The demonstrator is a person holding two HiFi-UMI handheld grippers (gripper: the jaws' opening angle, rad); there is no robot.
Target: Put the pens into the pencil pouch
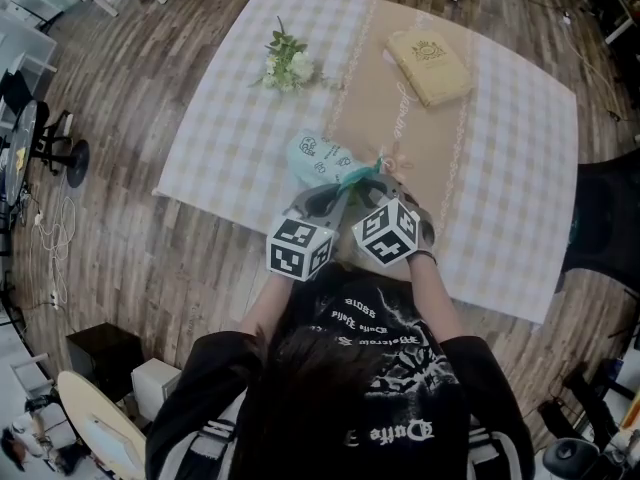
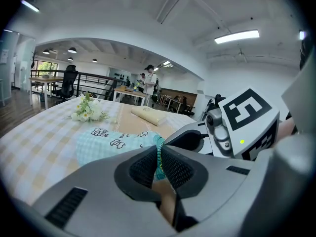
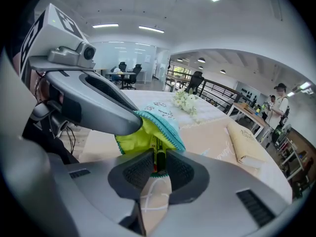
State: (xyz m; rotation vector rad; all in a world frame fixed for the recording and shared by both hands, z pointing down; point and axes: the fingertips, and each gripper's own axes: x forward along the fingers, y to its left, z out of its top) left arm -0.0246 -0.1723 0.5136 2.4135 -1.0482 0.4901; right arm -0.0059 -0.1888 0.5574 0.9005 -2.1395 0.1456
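Our right gripper [image 3: 158, 168] is closed on two slim pens [image 3: 156, 154], one dark and one yellow-green. They lie side by side with their long axes along the jaws, tips pointing away from us. Straight ahead gapes the mouth of the mint-green fabric pencil pouch [image 3: 165, 125], its lime lining showing, and the pens' far ends seem just inside it. Our left gripper [image 2: 159, 163] pinches the pouch's teal rim shut-tight, holding the mouth up off the checked-cloth worktop [image 1: 225, 158]. The pouch body stretches away to the far left, so we judge the coming move to be a push along the pens' own axis.
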